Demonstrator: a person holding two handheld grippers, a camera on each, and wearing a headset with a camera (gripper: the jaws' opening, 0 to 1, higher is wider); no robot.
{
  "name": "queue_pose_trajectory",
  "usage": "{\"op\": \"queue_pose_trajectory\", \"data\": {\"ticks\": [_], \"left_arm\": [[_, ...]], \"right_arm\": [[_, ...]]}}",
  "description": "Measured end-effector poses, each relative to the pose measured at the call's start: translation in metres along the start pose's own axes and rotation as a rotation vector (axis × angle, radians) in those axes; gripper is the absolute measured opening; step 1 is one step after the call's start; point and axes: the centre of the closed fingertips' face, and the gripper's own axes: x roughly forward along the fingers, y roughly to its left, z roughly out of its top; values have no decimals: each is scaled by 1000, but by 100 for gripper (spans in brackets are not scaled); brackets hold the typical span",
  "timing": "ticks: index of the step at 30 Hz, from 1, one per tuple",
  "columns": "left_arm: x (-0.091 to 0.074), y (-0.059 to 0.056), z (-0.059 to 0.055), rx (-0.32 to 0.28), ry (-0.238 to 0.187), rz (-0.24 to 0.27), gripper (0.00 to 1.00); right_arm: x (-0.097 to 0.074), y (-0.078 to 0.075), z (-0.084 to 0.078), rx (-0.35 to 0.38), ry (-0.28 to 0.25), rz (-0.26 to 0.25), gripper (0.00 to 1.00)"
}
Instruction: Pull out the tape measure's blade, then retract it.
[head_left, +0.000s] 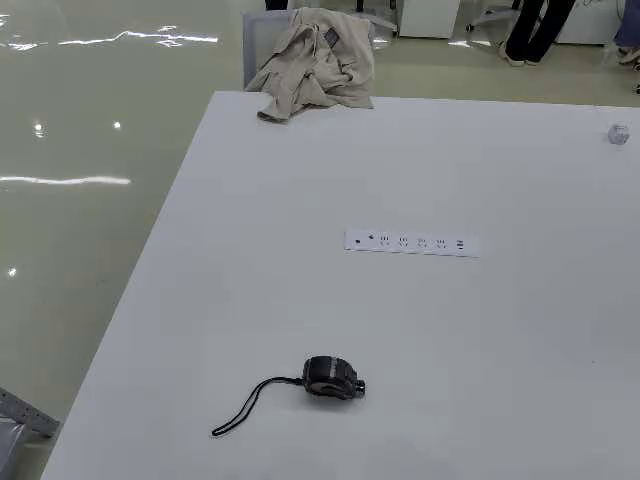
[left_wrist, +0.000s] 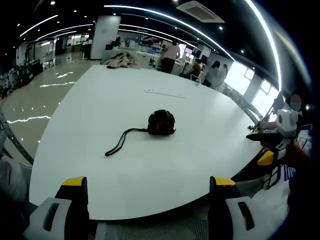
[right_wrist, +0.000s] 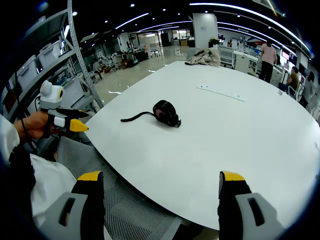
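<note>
Left gripper (left_wrist: 148, 183) hovers off the near edge of the white table (left_wrist: 210, 130), jaws spread wide with nothing between them. Right gripper (right_wrist: 160, 176) is held the same way, wide apart and empty. Ahead of both and well apart from either, the black tape measure (head_left: 333, 378) lies on the table near that edge, its wrist strap (head_left: 245, 405) trailing off to one side. Farther back lie a power strip (head_left: 410, 243) and a beige jacket (head_left: 315, 60).
</note>
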Motion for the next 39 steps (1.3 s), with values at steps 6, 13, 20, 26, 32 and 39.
{"op": "queue_pose_trajectory", "data": {"ticks": [6,13,20,26,32,39], "left_arm": [[1,-1,3,-3,-5,-3,99],[0,0,-2,-4,2,-4,99],[-1,1,-3,-7,6,1,98],[-1,0,-1,-4,1,-7,98],[0,0,1,1,-2,-6,98],[1,-2,4,3,-7,-6,98]], "right_arm": [[-2,-1,-1,-5,-1,-4,97],[-2,-1,-2,-1,1,-3,97],[0,-1,-3,1,3,-2,98],[0,-1,-2,1,2,-2,98],[0,-2,-1,0,-1,-4,98],[2,-5,-1,-3,1,-7,98]]}}
